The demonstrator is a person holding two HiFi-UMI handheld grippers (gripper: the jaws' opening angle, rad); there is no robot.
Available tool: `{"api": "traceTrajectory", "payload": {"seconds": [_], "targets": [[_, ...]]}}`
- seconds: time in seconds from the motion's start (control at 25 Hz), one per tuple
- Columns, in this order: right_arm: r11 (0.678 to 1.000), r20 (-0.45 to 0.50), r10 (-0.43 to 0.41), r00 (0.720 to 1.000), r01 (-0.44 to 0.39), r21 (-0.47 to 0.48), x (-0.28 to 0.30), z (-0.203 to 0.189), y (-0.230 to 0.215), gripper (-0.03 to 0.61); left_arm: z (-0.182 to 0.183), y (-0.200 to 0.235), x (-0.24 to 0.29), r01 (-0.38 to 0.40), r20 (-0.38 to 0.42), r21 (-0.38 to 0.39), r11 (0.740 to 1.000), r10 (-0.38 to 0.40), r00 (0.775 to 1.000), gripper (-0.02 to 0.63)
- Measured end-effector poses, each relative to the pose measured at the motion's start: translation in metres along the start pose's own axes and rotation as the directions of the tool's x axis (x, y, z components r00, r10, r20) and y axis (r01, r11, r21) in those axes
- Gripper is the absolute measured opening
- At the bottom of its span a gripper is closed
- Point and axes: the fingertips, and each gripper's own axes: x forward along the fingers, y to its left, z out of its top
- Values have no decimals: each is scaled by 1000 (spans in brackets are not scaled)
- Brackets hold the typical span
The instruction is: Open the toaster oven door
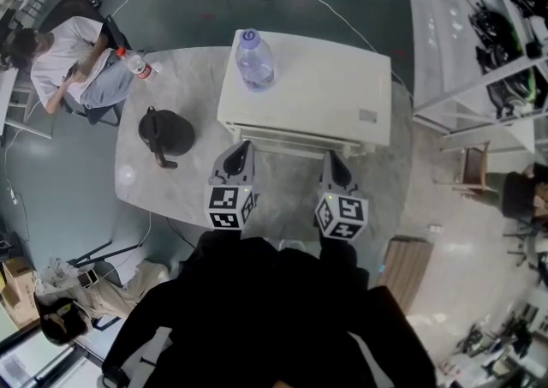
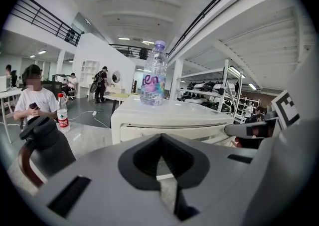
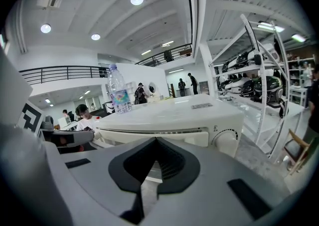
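Hovering just before toaster oven [image 1: 308,91] front: left gripper [image 1: 244,149], right gripper [image 1: 332,160], both clenched on nothing | door [image 2: 149,131] shut | judgement: catch its top evenly, pull down gently; water bottle [image 1: 254,59] atop oven may topple.

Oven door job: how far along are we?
Done: nothing; the toaster oven door looks shut. In hand: left gripper and right gripper sit at its front, fingers together, gripping nothing. Left: grab the door, swing it open.

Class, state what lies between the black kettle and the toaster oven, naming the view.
Nothing: only bare table separates the kettle from the toaster oven, clearest in the head view.
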Motion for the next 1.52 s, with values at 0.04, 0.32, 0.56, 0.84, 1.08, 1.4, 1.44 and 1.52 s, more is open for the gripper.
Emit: {"api": "traceTrajectory", "payload": {"seconds": [0.04, 0.32, 0.56, 0.84, 1.08, 1.4, 1.44, 1.52], "targets": [[1000, -1, 1, 1000, -1, 1, 0, 0, 0, 3, 0, 0, 0, -1, 0, -1, 1000, 1, 1000, 3], [1000, -6, 10, 1000, -10, 5, -4, -5, 0, 3, -4, -2, -4, -7, -1, -3, 1000, 7, 1000, 3], [1000, -10, 15, 1000, -15, 10, -7, -9, 2, 3, -7, -3, -7, -15, -6, 7, 1000, 15, 1000, 3], [1000, -11, 23, 1000, -23, 21, -13, -12, 3, 3, -12, -4, -13, -22, -6, 13, 1000, 22, 1000, 3], [999, -16, 30, 999, -30, 21, -18, -17, 4, 3, -16, -5, -17, -24, -14, 9, 1000, 24, 1000, 3], [999, -24, 33, 999, -33, 26, -25, -26, 5, 3, -25, -8, -24, -27, -26, 1, 1000, 27, 999, 3], [999, -25, 32, 999, -31, 26, -26, -27, 5, 3, -27, -8, -25, -27, -26, -1, 1000, 27, 999, 3], [999, -28, 33, 999, -32, 24, -28, -29, 6, 3, -29, -9, -27, -27, -26, -5, 1000, 27, 999, 3]]}}
